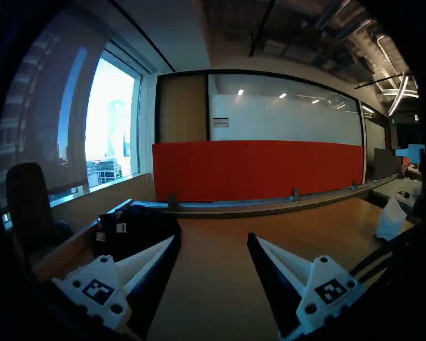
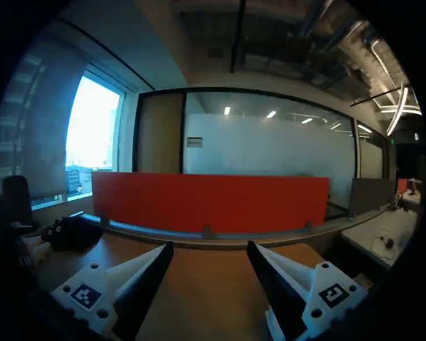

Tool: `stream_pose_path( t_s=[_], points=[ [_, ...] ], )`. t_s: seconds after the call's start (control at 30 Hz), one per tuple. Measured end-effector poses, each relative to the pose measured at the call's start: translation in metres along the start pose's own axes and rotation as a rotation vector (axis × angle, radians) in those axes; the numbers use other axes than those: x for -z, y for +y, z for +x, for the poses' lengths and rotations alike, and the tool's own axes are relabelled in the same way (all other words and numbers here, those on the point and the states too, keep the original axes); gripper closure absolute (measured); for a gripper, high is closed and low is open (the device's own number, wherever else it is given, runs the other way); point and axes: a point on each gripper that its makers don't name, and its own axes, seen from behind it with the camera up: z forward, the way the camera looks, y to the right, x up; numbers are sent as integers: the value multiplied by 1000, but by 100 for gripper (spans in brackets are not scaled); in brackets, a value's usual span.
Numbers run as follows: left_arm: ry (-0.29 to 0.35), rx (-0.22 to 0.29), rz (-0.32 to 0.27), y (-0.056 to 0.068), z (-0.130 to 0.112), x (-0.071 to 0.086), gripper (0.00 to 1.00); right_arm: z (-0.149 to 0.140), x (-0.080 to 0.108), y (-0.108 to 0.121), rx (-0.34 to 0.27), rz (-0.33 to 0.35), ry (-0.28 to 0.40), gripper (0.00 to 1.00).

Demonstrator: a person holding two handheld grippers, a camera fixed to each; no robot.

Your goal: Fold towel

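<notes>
A dark pile of cloth point(image 1: 138, 226) with small white tags lies on the wooden table point(image 1: 224, 273) at the left of the left gripper view, just past the left finger's tip. My left gripper point(image 1: 212, 237) is held low over the table, open, with nothing between its fingers. In the right gripper view the same dark pile point(image 2: 76, 233) sits farther off at the left edge of the table point(image 2: 207, 290). My right gripper point(image 2: 210, 244) is also open with nothing in it, and points at the red divider.
A red divider panel point(image 1: 258, 169) runs along the table's far edge, with a glass wall behind it. A dark chair point(image 1: 28, 207) stands by the window at left. A white crumpled bag point(image 1: 392, 219) sits at the table's right. Another desk point(image 2: 383, 233) lies beyond.
</notes>
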Motion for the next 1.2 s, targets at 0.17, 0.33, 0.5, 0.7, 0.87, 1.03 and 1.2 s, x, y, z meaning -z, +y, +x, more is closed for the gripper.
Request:
stream_pose_path(
  t_s=[0.17, 0.33, 0.5, 0.7, 0.87, 1.03, 1.2],
  points=[
    [16, -9, 10, -4, -16, 0, 14, -5, -1, -6, 4, 6, 8, 0],
    [35, -33, 20, -4, -31, -2, 14, -17, -4, -11, 10, 15, 11, 0],
    [41, -36, 35, -6, -48, -3, 14, -31, -9, -16, 23, 23, 8, 0],
    [49, -28, 42, -6, -67, -4, 14, -41, -14, -25, 31, 40, 9, 0],
    [62, -36, 45, -4, -78, -6, 14, -52, -15, -30, 43, 52, -2, 0],
    [67, -37, 45, -3, -89, -7, 14, -61, -17, -31, 43, 52, -3, 0],
    [73, -28, 49, -4, -94, -7, 14, -68, -18, -33, 33, 59, -6, 0]
  ],
)
